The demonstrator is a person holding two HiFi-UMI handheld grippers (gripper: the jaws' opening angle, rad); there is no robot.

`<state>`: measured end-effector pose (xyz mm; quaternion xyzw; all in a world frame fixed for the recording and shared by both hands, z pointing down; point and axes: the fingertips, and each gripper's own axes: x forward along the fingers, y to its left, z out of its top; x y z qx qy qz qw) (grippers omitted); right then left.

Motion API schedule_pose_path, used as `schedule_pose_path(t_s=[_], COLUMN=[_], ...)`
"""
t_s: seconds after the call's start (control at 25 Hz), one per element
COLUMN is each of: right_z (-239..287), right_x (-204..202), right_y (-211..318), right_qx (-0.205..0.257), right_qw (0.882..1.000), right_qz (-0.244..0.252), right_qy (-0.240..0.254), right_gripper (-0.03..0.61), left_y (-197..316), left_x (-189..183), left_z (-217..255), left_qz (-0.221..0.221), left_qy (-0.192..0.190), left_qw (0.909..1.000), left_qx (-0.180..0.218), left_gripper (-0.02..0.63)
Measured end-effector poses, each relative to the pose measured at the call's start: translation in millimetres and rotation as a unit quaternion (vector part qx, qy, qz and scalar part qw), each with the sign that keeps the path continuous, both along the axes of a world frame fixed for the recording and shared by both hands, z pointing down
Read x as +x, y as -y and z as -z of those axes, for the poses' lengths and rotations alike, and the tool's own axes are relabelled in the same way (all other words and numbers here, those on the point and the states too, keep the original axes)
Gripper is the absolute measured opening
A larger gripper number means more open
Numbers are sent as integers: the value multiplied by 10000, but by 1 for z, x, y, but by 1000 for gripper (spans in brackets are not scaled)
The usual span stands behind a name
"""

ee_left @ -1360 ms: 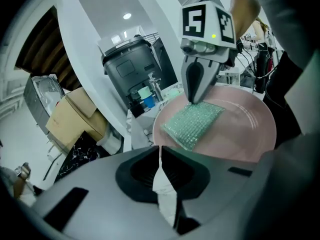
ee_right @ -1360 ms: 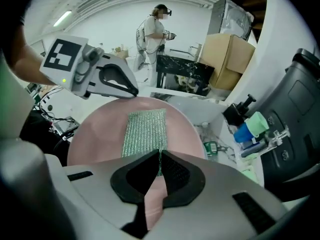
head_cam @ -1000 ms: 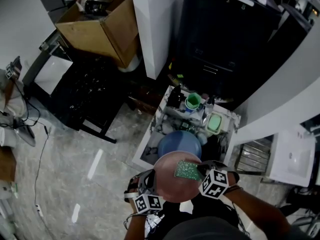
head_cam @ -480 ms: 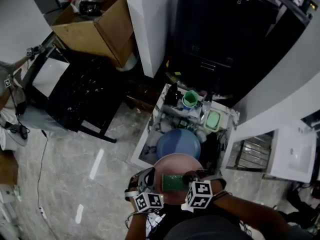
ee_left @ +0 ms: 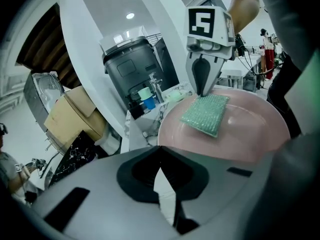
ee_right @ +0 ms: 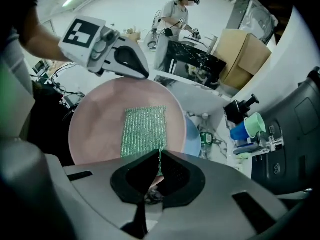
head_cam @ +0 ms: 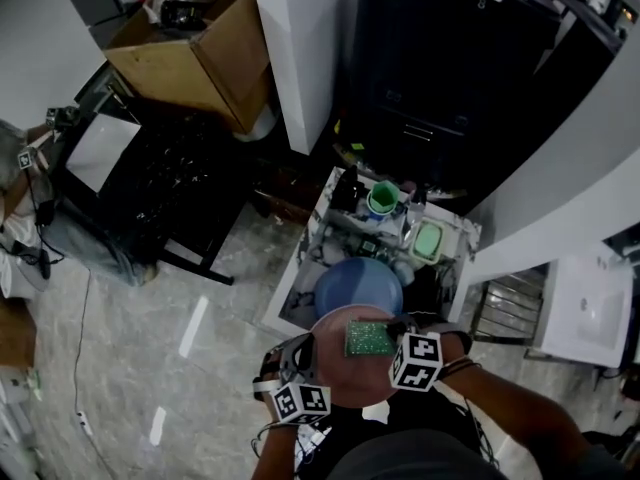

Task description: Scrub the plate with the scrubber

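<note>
I hold a pink plate point(head_cam: 345, 373) in the air close to my body; it shows too in the left gripper view point(ee_left: 245, 131) and the right gripper view point(ee_right: 97, 126). My left gripper point(head_cam: 310, 356) is shut on the plate's near left rim, and its tip point(ee_right: 142, 74) meets the rim. A green mesh scrubber point(head_cam: 368, 338) lies flat on the plate's face point(ee_left: 206, 114) point(ee_right: 144, 129). The right gripper point(head_cam: 393, 342) is shut on the scrubber's edge, and its dark fingers point(ee_left: 202, 86) press down on it.
Below the plate stands a small marble stand point(head_cam: 300, 288) with a blue plate point(head_cam: 358, 283), a green cup point(head_cam: 383, 200) and a pale green dish point(head_cam: 428, 240). A cardboard box point(head_cam: 195, 53), a black table point(head_cam: 170, 183) and a dark cabinet point(head_cam: 450, 78) lie beyond. A person point(ee_right: 175, 24) stands far off.
The right gripper drew the scrubber toward the plate's near left side, then pushed it back to the far right part. The left gripper kept its hold on the rim.
</note>
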<state>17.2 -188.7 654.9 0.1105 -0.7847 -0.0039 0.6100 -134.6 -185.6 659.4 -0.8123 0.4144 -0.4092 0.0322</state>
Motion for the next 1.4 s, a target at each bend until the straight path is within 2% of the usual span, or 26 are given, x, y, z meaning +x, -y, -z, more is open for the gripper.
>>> schedule_pose_path(t_s=[0.2, 0.36, 0.52, 0.68, 0.92, 1.08, 1.28, 1.4], right_z=[7, 6, 3, -6, -1, 20, 58, 72], right_x=[11, -15, -53, -69, -43, -18, 21, 62], right_y=[-49, -83, -91, -70, -17, 2, 31, 55], right_qx=[-143, -292, -362, -268, 17, -29, 171, 342], right_qw=[9988, 9967, 9943, 9949, 9988, 9965, 9782, 9574], right_qz=[443, 763, 982, 934, 405, -291, -1366, -2209], right_qy=[-172, -25, 209, 269, 282, 783, 1554, 1827], right_gripper=[38, 38, 38, 38, 38, 38, 38, 38], left_y=[4, 5, 7, 8, 5, 4, 3, 2], left_x=[1, 5, 7, 9, 5, 5, 4, 4], left_z=[1, 2, 2, 3, 4, 5, 6, 6], left_qz=[71, 46, -35, -80, -83, -48, -23, -18], left_qy=[-67, -125, -108, -126, -105, -147, -167, -171], left_qw=[9999, 9999, 9999, 9998, 9998, 9997, 9997, 9997], left_qx=[-49, -74, -91, -104, -130, -168, -183, -198], left_gripper=[3, 3, 3, 3, 3, 3, 3, 3])
